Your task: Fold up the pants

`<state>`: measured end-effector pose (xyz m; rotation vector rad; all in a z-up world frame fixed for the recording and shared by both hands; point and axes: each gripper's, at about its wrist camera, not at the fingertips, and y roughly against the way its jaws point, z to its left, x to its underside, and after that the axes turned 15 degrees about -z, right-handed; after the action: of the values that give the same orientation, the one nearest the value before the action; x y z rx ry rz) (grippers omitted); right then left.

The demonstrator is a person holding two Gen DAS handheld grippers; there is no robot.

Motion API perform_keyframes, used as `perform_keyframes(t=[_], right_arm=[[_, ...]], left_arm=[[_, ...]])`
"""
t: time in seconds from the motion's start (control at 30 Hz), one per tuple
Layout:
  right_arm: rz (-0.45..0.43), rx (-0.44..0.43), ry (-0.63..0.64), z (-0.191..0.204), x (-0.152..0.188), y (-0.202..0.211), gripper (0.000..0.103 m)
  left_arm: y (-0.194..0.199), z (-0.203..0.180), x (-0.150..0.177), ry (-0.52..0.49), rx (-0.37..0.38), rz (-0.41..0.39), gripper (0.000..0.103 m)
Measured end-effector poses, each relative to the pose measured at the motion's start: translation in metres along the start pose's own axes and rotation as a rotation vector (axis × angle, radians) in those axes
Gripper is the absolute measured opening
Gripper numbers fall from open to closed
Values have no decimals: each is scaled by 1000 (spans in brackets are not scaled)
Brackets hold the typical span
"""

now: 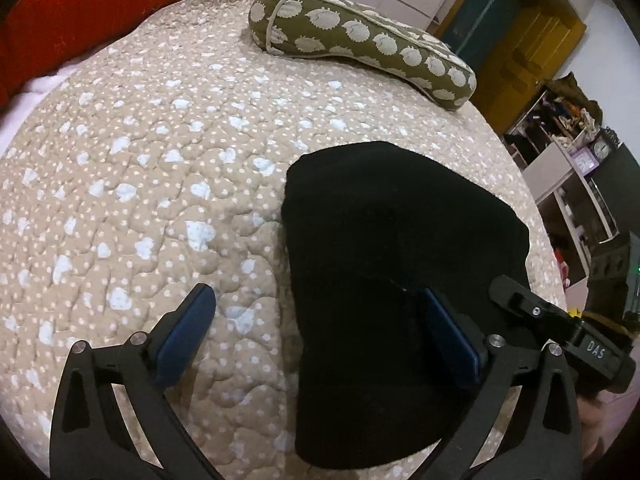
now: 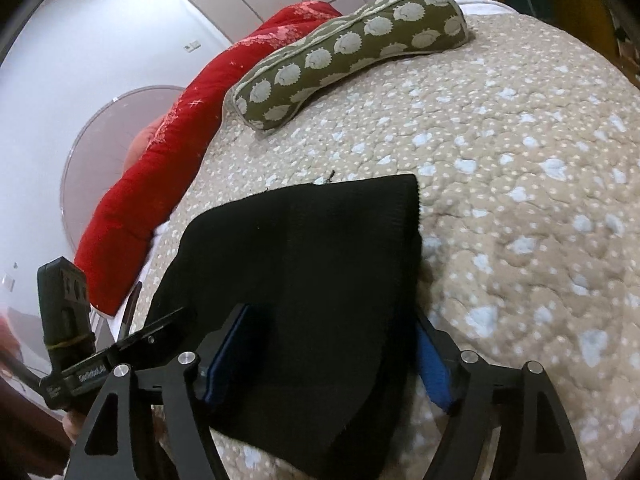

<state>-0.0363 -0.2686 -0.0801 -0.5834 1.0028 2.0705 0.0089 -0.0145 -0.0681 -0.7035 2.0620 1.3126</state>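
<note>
The black pants [image 1: 392, 248] lie folded into a compact block on the beige quilted bedspread [image 1: 152, 184]. My left gripper [image 1: 316, 332] is open, its right finger over the pants' near edge and its left finger over bare quilt. In the right wrist view the pants [image 2: 312, 272] fill the lower middle. My right gripper [image 2: 332, 356] is open and straddles the pants' near part, one blue pad [image 2: 228, 360] on top of the cloth and the other at its right edge. The right gripper also shows in the left wrist view [image 1: 560, 328] at the pants' right side.
An olive bolster pillow with pale round prints [image 1: 360, 40] lies at the far side of the bed, also seen in the right wrist view [image 2: 344, 52]. A red blanket [image 2: 168, 168] runs along the bed's edge. Shelves with clutter [image 1: 568, 152] stand beyond the bed.
</note>
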Motion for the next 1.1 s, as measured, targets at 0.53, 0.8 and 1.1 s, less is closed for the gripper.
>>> perform_keyframes(t=[0.53,0.8,1.1], right_arm=[[-160,-26,131,35,-51,13,41],[-130,76,109,14,-75,-48,43],[-145,128,125,5,-80,-2,48]], left_arm=[[6,-29,-50,-87,67,-60,58],[-49,-19,-81,-142,-52,-38,58],[-37,-24,-69,-157,-50,-52,58]])
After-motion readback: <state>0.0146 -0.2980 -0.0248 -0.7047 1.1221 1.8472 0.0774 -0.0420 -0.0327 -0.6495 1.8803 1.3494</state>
